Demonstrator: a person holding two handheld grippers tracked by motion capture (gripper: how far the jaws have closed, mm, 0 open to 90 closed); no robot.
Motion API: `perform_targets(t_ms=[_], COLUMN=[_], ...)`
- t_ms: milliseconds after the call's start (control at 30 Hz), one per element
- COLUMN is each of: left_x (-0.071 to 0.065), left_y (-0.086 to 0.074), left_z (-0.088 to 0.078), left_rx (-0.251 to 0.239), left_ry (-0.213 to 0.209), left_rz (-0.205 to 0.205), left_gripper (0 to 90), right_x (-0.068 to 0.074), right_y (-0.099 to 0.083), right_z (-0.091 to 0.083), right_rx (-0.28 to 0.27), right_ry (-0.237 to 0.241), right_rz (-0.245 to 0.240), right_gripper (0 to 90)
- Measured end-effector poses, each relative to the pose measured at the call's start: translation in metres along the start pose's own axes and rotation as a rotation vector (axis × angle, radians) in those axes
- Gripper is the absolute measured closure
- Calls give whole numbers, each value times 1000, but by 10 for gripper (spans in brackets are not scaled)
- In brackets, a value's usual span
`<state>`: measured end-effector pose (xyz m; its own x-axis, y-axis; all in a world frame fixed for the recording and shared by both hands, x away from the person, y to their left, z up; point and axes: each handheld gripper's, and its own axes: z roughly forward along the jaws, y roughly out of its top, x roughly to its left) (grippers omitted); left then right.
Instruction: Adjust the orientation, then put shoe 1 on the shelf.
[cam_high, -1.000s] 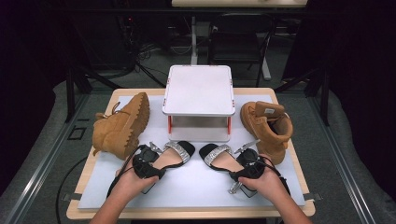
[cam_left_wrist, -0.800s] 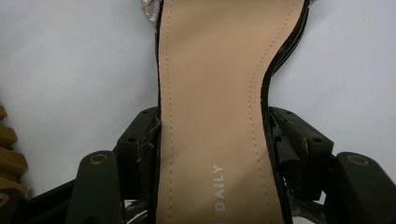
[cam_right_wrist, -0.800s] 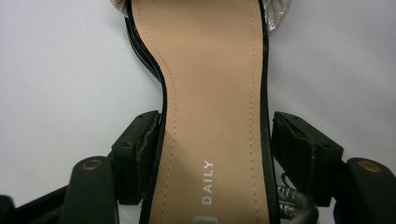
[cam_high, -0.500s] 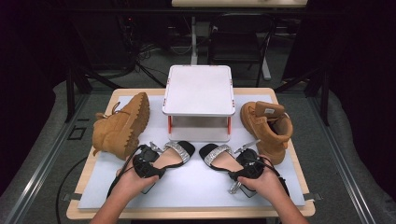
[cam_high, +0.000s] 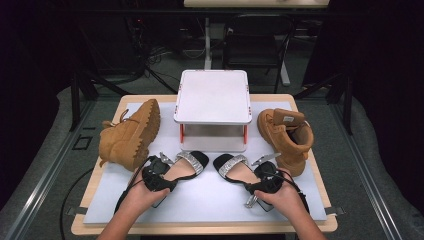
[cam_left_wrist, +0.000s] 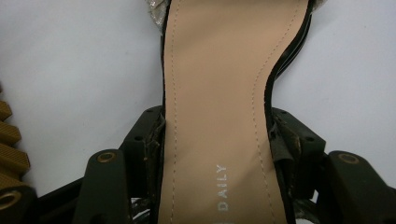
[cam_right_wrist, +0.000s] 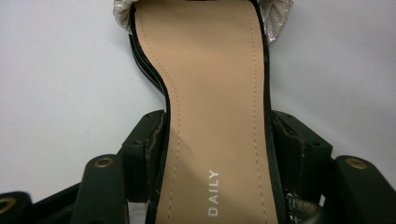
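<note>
Two black heeled sandals with tan insoles and glittery toe straps lie on the white mat, toes pointing away. My left gripper (cam_high: 162, 175) (cam_left_wrist: 217, 135) holds the left sandal (cam_high: 186, 167) (cam_left_wrist: 215, 93) across its waist. Both pads (cam_left_wrist: 152, 140) press the sole's edges, and the jaws have just been closing. My right gripper (cam_high: 262, 182) (cam_right_wrist: 217, 133) grips the right sandal (cam_high: 234, 167) (cam_right_wrist: 210, 93) the same way. Its pads (cam_right_wrist: 287, 137) touch both sides, the jaws closing further just now. "DAILY" is printed on each insole.
A white raised stand (cam_high: 212, 97) sits at the table's back middle. One tan boot (cam_high: 131, 132) lies on its side at the left; another tan boot (cam_high: 286, 135) stands at the right. The white mat (cam_high: 200, 200) covers the wooden table (cam_high: 150, 231).
</note>
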<state>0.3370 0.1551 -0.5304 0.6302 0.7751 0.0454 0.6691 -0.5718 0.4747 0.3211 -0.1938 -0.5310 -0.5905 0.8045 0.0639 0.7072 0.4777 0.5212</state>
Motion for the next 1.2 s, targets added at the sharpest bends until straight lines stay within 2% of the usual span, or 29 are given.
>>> perform_targets(t_ms=[167,300,333,433,600,733,800,1133,1200], left_x=[0,0,1,-1,2,1,1,2,3], left_y=[0,-3,-3,-3,-5,-7,-7,-11,-12], left_z=[0,-1,-1,-1,-1,-2,-2,-5,-7], left_rx=[-4,-26,-27,-28,-42,-54,-53,-58,-59], left_ry=[2,-2,-4,2,-19,-20,-25,-31,-28], left_rz=[4,1,-4,-4,-33,-49,-62,-96,-102], left_gripper=[418,421,421,423,423,424,424,424,424], right_x=[1,4,3,4,5,5,5,6,8], right_y=[0,-1,-1,-2,-5,-7,-8,-9,-10], right_z=[0,0,-1,-1,-2,-4,-3,-6,-5], right_rx=[-5,-15,-2,-26,-46,-51,-67,-52,-76], right_ry=[-6,-1,-7,1,-9,-3,2,-3,-1], right_rz=[3,28,24,51,58,65,83,88,109], right_gripper=[396,405,406,408,409,410,410,410,410])
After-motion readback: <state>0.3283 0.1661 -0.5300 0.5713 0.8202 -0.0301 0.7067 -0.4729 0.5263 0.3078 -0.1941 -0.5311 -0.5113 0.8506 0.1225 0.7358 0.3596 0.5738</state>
